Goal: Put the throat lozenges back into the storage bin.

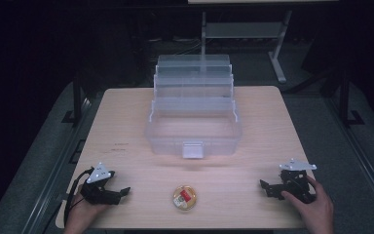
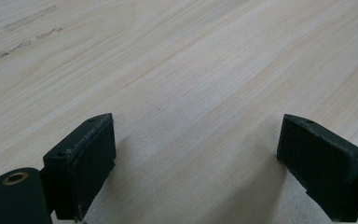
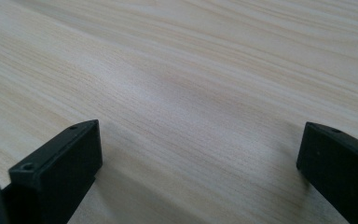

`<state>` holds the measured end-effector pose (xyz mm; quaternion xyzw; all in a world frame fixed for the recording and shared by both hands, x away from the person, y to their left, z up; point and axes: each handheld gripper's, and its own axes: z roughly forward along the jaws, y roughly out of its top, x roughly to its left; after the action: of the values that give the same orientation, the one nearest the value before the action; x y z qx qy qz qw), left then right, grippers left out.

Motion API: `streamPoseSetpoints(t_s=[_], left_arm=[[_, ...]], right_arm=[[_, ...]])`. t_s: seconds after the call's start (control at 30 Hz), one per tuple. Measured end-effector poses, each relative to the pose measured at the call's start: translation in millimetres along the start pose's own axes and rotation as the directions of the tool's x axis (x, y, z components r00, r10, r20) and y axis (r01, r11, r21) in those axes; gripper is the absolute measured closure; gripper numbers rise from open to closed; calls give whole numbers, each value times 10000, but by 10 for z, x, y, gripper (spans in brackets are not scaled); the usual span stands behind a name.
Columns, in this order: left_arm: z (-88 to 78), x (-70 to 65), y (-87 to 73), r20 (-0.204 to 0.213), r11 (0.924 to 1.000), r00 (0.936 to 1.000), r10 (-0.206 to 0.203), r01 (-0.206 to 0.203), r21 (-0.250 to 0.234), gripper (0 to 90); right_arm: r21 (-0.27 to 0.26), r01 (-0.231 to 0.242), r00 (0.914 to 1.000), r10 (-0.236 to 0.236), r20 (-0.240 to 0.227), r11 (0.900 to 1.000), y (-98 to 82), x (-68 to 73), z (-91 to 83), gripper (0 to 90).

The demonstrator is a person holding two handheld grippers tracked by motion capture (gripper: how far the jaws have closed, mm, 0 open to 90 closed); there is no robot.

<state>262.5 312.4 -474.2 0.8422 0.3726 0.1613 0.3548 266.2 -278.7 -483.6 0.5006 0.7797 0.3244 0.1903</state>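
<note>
A clear plastic tiered box (image 1: 193,114) stands open in the middle of the wooden table (image 1: 126,122), its trays stepped back and its latch facing me. A small round yellow container (image 1: 184,197) with a red and white item inside lies near the front edge. My left gripper (image 1: 121,193) rests at the front left, held by a hand, and points right toward the container. My right gripper (image 1: 265,186) rests at the front right and points left. In the left gripper view my left gripper (image 2: 196,163) is open over bare wood. My right gripper (image 3: 200,163) is open too.
Faint pencil marks (image 1: 117,147) lie on the table left of the box. Beyond the table's far edge stands a grey metal frame (image 1: 253,34) on a dark floor. Bare wood lies between each gripper and the yellow container.
</note>
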Motion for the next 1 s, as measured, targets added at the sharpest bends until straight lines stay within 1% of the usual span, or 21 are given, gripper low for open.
streamPoseSetpoints(t_s=[0.27, 0.43, 0.6, 0.73, 0.8, 1.0], left_arm=[[-1, 4, 0, 35, 10000, 10000, 37, -37, -2, 106], [-6, 5, 2, 155, 9999, 9998, 130, -131, 39, 108], [-11, -23, 24, 296, 9998, 9995, 145, -150, 146, 117], [-46, -55, 64, 396, 9998, 9990, 209, -210, 22, 118], [-55, -69, 80, 424, 9998, 9989, 177, -179, 35, 118], [-57, -121, 131, 577, 9994, 9978, 327, -335, 126, 119]], right_arm=[[2, 4, 10000, -4, -3, 10000, 0, 0, 0, 0], [2, -1, 10000, 1, -1, 10000, 0, 0, 0, 0], [-1, -4, 10000, 4, -2, 10000, 0, 0, 0, 0], [-2, -3, 10000, 3, -3, 10000, 0, 0, 0, 0], [-1, -3, 10000, 3, -2, 10000, 0, 0, 0, 0], [1, -2, 10000, 2, 1, 10000, 0, -1, -1, 0]])
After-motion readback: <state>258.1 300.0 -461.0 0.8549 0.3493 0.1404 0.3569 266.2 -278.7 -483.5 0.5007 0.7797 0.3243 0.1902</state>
